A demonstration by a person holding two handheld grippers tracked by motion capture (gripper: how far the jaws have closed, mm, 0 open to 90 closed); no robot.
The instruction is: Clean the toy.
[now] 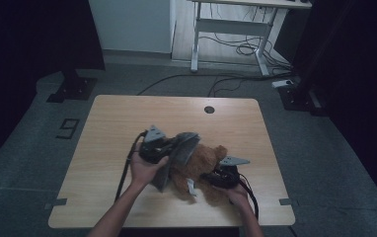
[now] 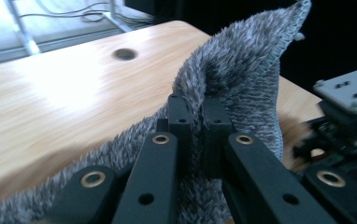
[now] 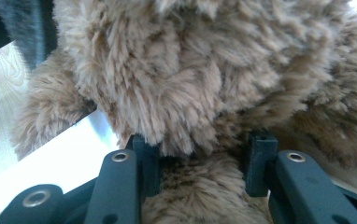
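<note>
At frame centre, the left gripper pinches the grey cloth draped over the bear; the right gripper clamps the bear's plush.

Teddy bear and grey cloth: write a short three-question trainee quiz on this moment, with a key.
1. True or false: the left gripper is shut on the grey cloth.
2. What does the right gripper hold? A) a limb of the brown teddy bear B) a cable C) a table edge
3. Fill in: in the high view the cloth is draped over the bear's ____ side.

Key: 1 true; 2 A; 3 left. The bear lies on the wooden table, with the cloth pinched between the closed left jaws.
</note>
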